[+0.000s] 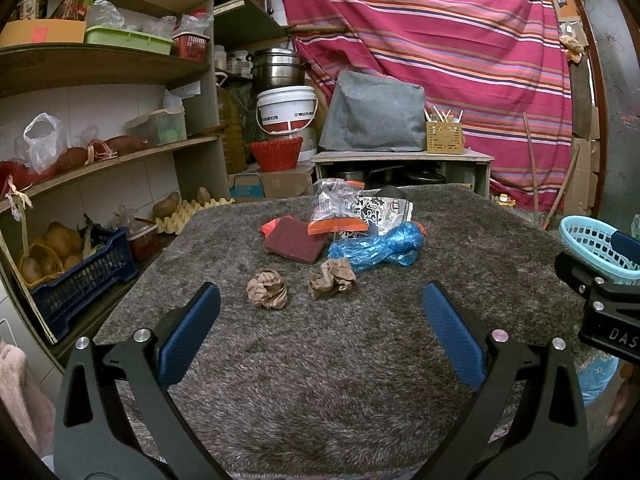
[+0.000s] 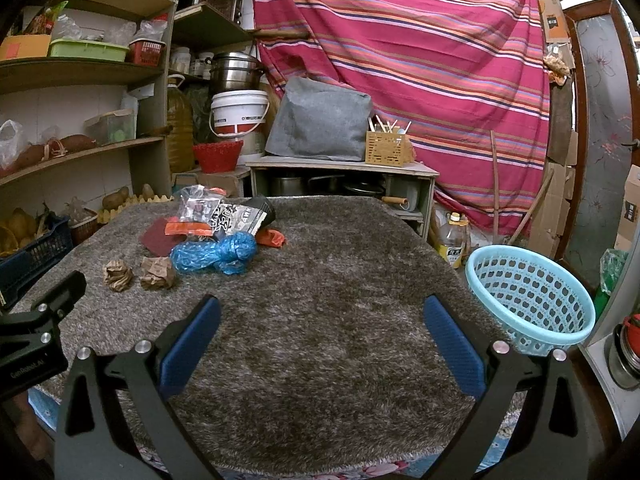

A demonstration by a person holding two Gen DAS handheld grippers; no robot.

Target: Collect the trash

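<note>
Trash lies on a grey shaggy mat (image 1: 320, 352): two crumpled brown paper balls (image 1: 267, 289) (image 1: 332, 278), a blue plastic bag (image 1: 378, 247), a dark red scouring pad (image 1: 295, 239), a clear zip bag with orange edge (image 1: 336, 210) and a black-and-white wrapper (image 1: 380, 208). My left gripper (image 1: 320, 312) is open and empty, short of the paper balls. My right gripper (image 2: 320, 320) is open and empty over bare mat (image 2: 340, 320). The trash pile shows at its left, with the blue bag (image 2: 214, 255) and paper balls (image 2: 118, 275). A light blue basket (image 2: 528, 296) sits at the mat's right edge.
Wooden shelves (image 1: 100, 64) with bags, boxes and a blue crate of potatoes (image 1: 76, 272) stand left. Behind the mat is a low cabinet (image 1: 400, 160) with a grey cover, a white bucket (image 1: 286, 110) and a striped red cloth (image 1: 440, 40). A bottle (image 2: 452, 244) stands on the floor.
</note>
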